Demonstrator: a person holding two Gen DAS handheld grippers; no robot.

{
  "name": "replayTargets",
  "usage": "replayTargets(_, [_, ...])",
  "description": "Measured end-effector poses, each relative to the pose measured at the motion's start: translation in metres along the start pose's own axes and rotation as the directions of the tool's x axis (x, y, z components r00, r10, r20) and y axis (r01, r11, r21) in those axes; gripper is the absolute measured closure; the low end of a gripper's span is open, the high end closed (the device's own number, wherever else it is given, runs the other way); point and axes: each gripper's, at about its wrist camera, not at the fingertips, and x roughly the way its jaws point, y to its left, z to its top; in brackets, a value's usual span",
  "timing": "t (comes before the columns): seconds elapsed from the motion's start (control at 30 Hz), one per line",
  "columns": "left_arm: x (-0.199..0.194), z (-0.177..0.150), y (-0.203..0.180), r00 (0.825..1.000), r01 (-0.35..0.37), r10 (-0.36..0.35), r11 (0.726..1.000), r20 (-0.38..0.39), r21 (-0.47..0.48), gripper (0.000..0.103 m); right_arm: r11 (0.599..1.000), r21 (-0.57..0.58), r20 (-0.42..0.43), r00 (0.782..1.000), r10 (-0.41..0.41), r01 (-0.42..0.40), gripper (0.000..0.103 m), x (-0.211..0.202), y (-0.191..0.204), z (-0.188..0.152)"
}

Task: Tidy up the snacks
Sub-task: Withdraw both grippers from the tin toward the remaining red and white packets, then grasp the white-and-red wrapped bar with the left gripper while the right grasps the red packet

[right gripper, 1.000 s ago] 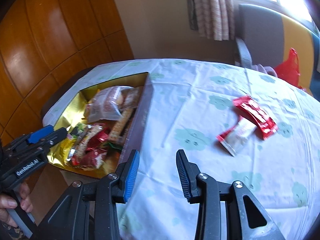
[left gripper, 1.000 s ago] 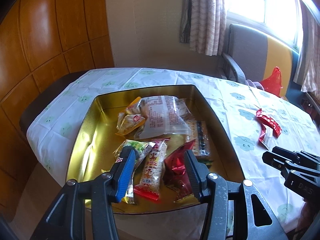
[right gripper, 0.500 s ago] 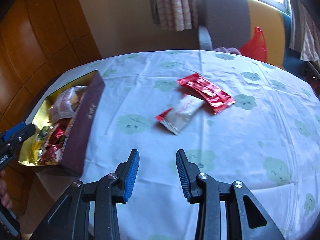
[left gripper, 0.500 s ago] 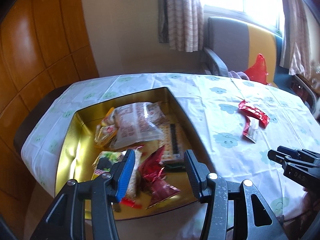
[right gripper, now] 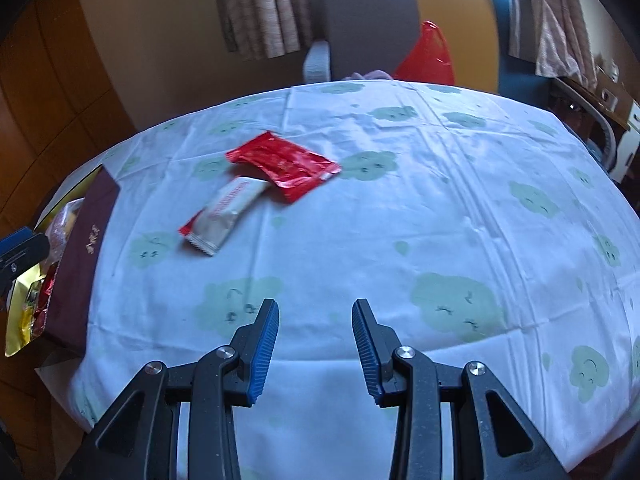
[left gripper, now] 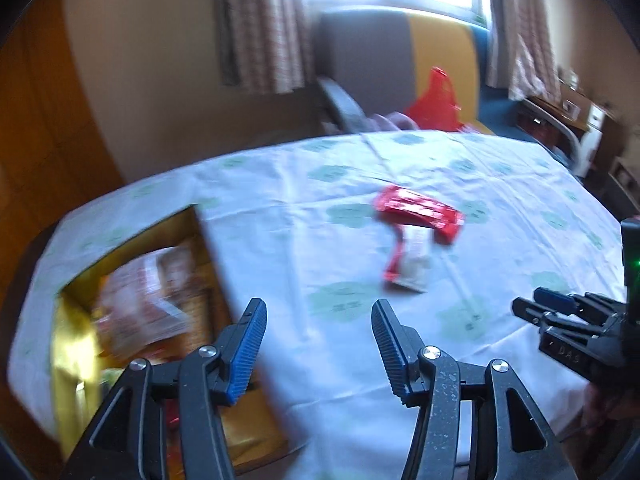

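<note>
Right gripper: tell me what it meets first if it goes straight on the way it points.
Probably bare tablecloth; the right gripper is empty, and both snack packets lie left of its line.

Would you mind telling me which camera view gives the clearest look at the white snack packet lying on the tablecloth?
The right wrist view: the white snack packet is sharp and seen whole, its far end tucked under the red packet. In the left wrist view the same packet is motion-blurred and its outline is smeared.

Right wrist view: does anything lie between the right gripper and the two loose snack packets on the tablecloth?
Nothing visible does. Only bare cloud-print tablecloth separates the empty, open right gripper from the white-and-red packet and the red foil packet overlapping its far end.
</note>
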Motion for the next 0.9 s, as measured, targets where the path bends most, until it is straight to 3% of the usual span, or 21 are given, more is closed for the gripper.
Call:
replayTargets(0.17, [0.043,0.019,-0.030,0.995,0.070,-0.066,0.996,-0.075,0.048,0.044,1.000,0.027,-0.008,1.000,-0.007,0.007,0.064,0.002,-0.015,-0.001])
replayTargets(0.23, [0.061,0.026,-0.040,0.990,0.095,-0.089,0.994,-0.105,0.056,0.038,1.000,0.031,-0.009,1.000,-0.002,0.003,0.064,0.003,-0.018,-0.001])
replayTargets(0.43, [0.104,0.043,-0.065,0.983,0.113,-0.096,0.988,-0.158,0.103,0.034,0.999,0.033,-0.011,1.000,0.005,-0.005,0.064,0.008,-0.025,0.000])
replayTargets(0.63, [0.144,0.055,-0.071,0.972,0.129,-0.108,0.988,-0.210,0.090,0.035,0.999,0.034,-0.017,1.000,0.011,-0.010,0.064,0.013,-0.032,0.004])
replayTargets(0.67, [0.151,0.054,-0.072,0.968,0.135,-0.113,0.987,-0.223,0.089,0.039,0.999,0.033,-0.019,1.000,0.012,-0.012,0.064,0.014,-0.032,0.004])
replayTargets(0.7, [0.154,0.052,-0.072,0.965,0.144,-0.122,0.986,-0.232,0.081,0.049,0.999,0.030,-0.021,1.000,0.013,-0.013,0.064,0.016,-0.032,0.005])
replayTargets(0.73, [0.151,0.051,-0.071,0.969,0.150,-0.134,0.986,-0.207,0.068,0.070,1.000,0.025,-0.023,1.000,0.017,-0.016,0.064,0.017,-0.032,0.006])
replayTargets(0.9, [0.118,0.026,-0.067,0.970,0.175,-0.166,0.984,-0.175,0.038,0.072,0.997,-0.038,-0.011,0.998,0.061,-0.061,0.064,0.023,-0.026,0.023])
